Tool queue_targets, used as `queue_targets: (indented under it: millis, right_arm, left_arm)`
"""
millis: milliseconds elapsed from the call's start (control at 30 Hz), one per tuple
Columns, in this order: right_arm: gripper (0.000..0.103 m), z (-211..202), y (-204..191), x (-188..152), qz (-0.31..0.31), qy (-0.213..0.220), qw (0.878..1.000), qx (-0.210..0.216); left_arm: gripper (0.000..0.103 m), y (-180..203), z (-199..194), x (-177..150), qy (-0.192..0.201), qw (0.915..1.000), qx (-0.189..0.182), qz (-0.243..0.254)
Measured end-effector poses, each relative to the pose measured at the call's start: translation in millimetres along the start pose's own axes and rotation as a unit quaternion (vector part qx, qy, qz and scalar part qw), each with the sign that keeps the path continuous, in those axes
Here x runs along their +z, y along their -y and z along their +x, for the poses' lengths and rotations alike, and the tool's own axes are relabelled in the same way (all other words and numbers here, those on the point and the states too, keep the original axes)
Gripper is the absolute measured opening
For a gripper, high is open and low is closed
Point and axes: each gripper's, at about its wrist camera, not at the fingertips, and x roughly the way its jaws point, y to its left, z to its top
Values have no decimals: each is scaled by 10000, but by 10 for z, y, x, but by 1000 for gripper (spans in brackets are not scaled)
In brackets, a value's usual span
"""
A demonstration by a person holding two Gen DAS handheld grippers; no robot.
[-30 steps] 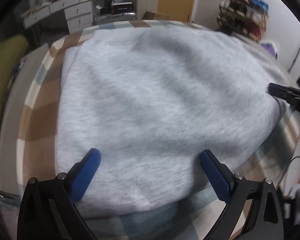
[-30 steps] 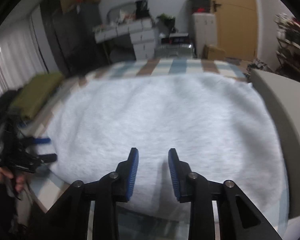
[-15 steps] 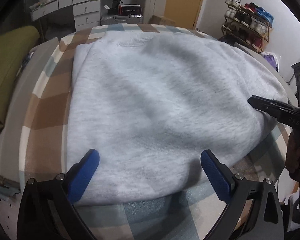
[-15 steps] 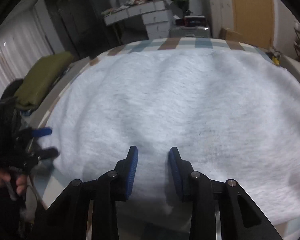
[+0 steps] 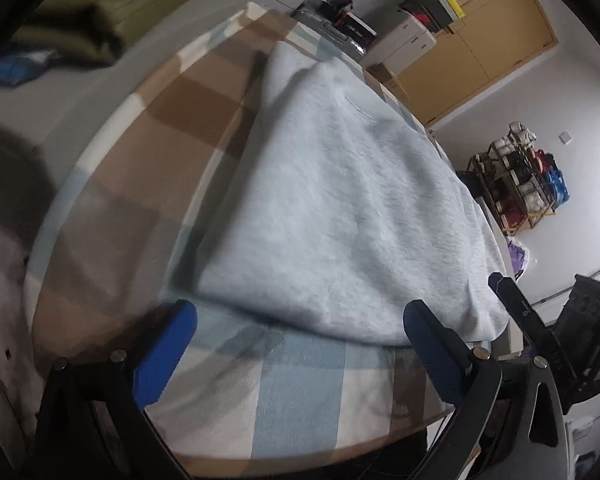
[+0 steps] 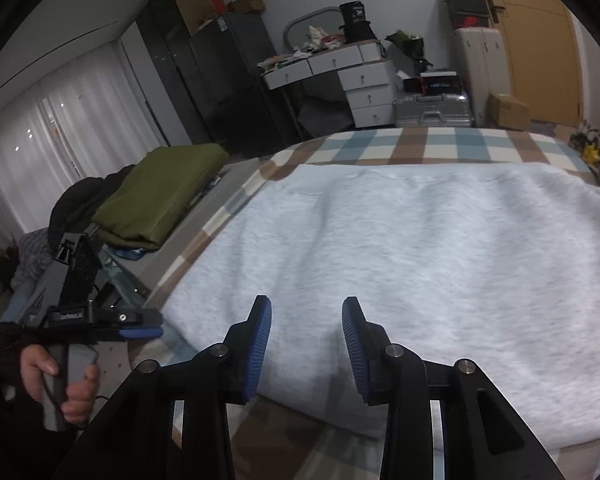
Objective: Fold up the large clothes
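Here both grippers hover over the grey sweatshirt (image 6: 420,248), left gripper (image 5: 300,344) spread wide, right gripper (image 6: 306,344) opening, empty.

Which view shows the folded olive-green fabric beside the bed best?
The right wrist view: the olive-green fabric sits sharp and whole beside the checkered blanket, left of the grey sweatshirt. In the left wrist view the fabric is only a blurred dark-green patch at the top left edge.
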Motion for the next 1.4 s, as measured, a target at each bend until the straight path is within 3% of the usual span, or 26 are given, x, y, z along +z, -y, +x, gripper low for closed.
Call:
queue_targets:
  millis: [133, 200, 300, 367, 433, 500, 567, 633, 667, 767, 933, 1033, 1067, 1167, 1200, 1233, 1267, 1333, 1400]
  right_arm:
    - [39, 11, 16, 132, 6, -39, 10000, -12]
    - [47, 50, -18, 246, -70, -102, 9999, -65]
    - [63, 200, -119, 594, -208, -385, 9990, -111]
    - [66, 375, -210, 902, -321, -542, 9980, -64]
    - [67, 574, -288, 1186, -288, -735, 9967, 171]
    - [70, 951, -423, 1505, -303, -1261, 9913, 222]
    - [70, 1449, -651, 1714, -559, -1972, 9785, 245]
    - [70, 1877, -819, 1773, -718, -2584, 9631, 225]
    - [70, 2183, -935, 1773, -814, -3019, 9498, 113]
    - [70, 2754, -1151, 1668, -1188, -3759, 9183, -352]
    - [70, 3337, -1294, 1340, -1982, -4568, 8582, -1246]
    - [55, 3476, -1310, 1227, -2191, -4691, 8426, -1484]
    - [39, 3487, -1319, 1195, -2239, -4712, 8410, -1433]
    - [25, 3446, -1364, 1151, -2436, -4621, 8422, -1336]
    - [21, 3408, -1351, 1170, -2387, -4563, 8481, -1247]
    - [20, 3369, -1324, 1188, -2293, -4519, 8541, -1172]
    - [18, 3339, -1293, 1232, -2130, -4446, 8634, -1074]
    - [16, 3255, -1216, 1302, -1896, -4311, 8773, -927]
    - [15, 3152, -1165, 1353, -1733, -4124, 8912, -757]
  left_arm:
    - [100, 86, 119, 115, 180, 9996, -221, -29]
    - [100, 96, 94, 125, 344, 9990, -258, -84]
    - [77, 175, 147, 149, 621, 9980, -135, 37]
    - [64, 271, 129, 104, 830, 9957, 29, 400]
    - [52, 436, 119, 34, 1144, 9891, 383, 846]
    - [48, 615, 162, -23, 1280, 9800, 678, 1367]
    - [40, 833, 268, -98, 1328, 9639, 1158, 1996]
    - [35, 943, 343, -143, 1349, 9515, 1395, 2388]
    - [35, 982, 376, -162, 1352, 9460, 1514, 2526]
    - [35, 1051, 416, -225, 1395, 9314, 1717, 2891]
    - [34, 1104, 475, -264, 1423, 9147, 1832, 3308]
    - [32, 1166, 446, -308, 1397, 9070, 1773, 3554]
    - [31, 1159, 434, -295, 1394, 9069, 1720, 3584]
    - [33, 1026, 317, -227, 1393, 9154, 1540, 3448]
    - [33, 985, 286, -207, 1382, 9187, 1531, 3368]
    - [39, 939, 250, -186, 1372, 9220, 1594, 3251]
    - [52, 886, 197, -173, 1420, 9235, 1686, 3139]
    - [68, 803, 78, -161, 1630, 9201, 2009, 2941]
    - [78, 719, -63, -165, 1850, 9203, 2052, 2771]
